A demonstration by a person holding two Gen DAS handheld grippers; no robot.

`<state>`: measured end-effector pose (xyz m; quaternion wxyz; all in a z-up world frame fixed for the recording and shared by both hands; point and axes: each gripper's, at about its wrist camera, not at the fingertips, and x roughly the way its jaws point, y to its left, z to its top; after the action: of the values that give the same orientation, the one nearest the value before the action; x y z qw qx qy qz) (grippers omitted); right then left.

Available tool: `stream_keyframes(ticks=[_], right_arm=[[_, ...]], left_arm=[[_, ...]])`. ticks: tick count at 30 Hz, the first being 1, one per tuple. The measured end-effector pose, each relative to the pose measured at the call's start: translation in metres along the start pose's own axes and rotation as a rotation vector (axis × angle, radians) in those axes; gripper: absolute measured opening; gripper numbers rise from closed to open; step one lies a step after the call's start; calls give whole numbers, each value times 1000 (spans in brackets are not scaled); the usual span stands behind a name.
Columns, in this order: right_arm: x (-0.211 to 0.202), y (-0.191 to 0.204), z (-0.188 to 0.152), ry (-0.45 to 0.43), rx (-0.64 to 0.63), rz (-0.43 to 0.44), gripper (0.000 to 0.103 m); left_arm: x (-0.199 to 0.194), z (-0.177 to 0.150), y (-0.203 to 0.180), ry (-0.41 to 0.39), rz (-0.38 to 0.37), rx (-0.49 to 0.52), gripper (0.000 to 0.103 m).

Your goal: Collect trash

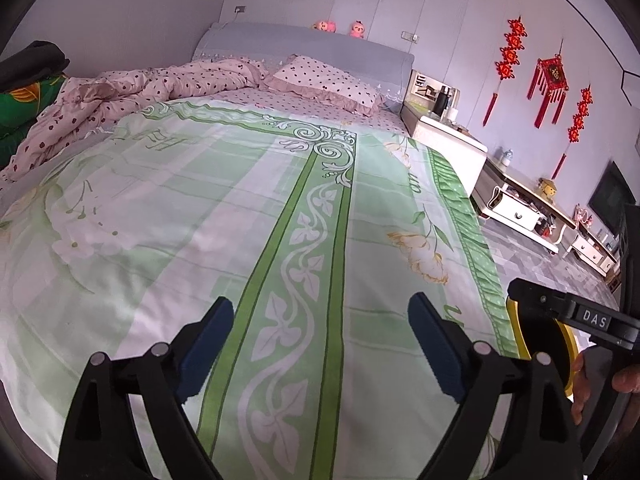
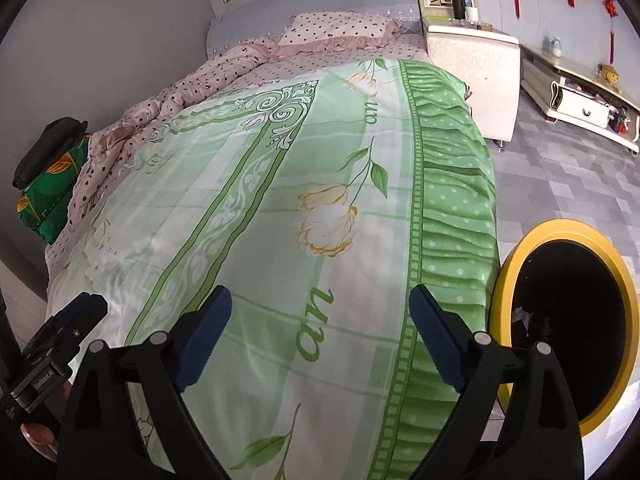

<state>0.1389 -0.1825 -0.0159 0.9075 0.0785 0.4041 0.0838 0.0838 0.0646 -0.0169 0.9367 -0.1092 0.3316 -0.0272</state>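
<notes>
A yellow-rimmed trash bin (image 2: 516,256) with a black liner stands on the floor at the bed's right side, by the foot corner; a pale crumpled scrap (image 2: 522,318) shows inside it. My right gripper (image 2: 320,340) hovers open over the green floral sheet (image 2: 280,220) near that edge, nothing between its blue pads. My left gripper (image 1: 322,344) is open too, above the sheet's green band (image 1: 304,280), and holds nothing. In the left wrist view a slice of the bin (image 1: 570,338) peeks out behind the other tool's black body (image 1: 580,316). I see no loose trash on the sheet.
A rumpled pink dotted quilt (image 1: 120,96) and pillow (image 1: 328,80) lie at the head of the bed. A folded green blanket (image 2: 52,196) sits at the far left edge. A white bedside cabinet (image 2: 472,64) and low cabinet (image 2: 580,92) line the right wall beside grey floor (image 2: 568,184).
</notes>
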Motion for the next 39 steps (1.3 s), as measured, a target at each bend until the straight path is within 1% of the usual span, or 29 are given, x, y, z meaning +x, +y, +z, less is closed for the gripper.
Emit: stream_keyframes(ticks=[2,8,12,15,18,24,28,30,36,39], right_arm=[[-5,2,-5,-37,-10,-26,94],[-20,5,-15,-148,0,-81,95],[-29,6,-23,-244,-9,-135,95],[-37,7,-30,-322,-9,-171,95],[-43,10,-36,-390,-15,-232,95],[-59,17,-54,-506,-46,-313,95],[-66,21,-64,-543,-53,-318,95],[-67,24,-68,-549,-61,-311,95],[-62,31,-74,-533,-86,-290,95],[-59,29,-74,-523,-77,-286,95]], left_arm=[[-5,-2,0,-21,10,-2,91],[-17,-9,5,-71,46,-29,94],[-28,-12,4,-122,99,-2,95],[-35,-16,3,-167,126,15,95],[-40,-20,-1,-189,150,33,95],[-49,-27,-10,-233,140,94,95],[-53,-29,-12,-257,124,93,95],[-54,-30,-14,-267,130,102,95],[-53,-33,-19,-271,118,123,95],[-53,-34,-19,-270,108,127,95]])
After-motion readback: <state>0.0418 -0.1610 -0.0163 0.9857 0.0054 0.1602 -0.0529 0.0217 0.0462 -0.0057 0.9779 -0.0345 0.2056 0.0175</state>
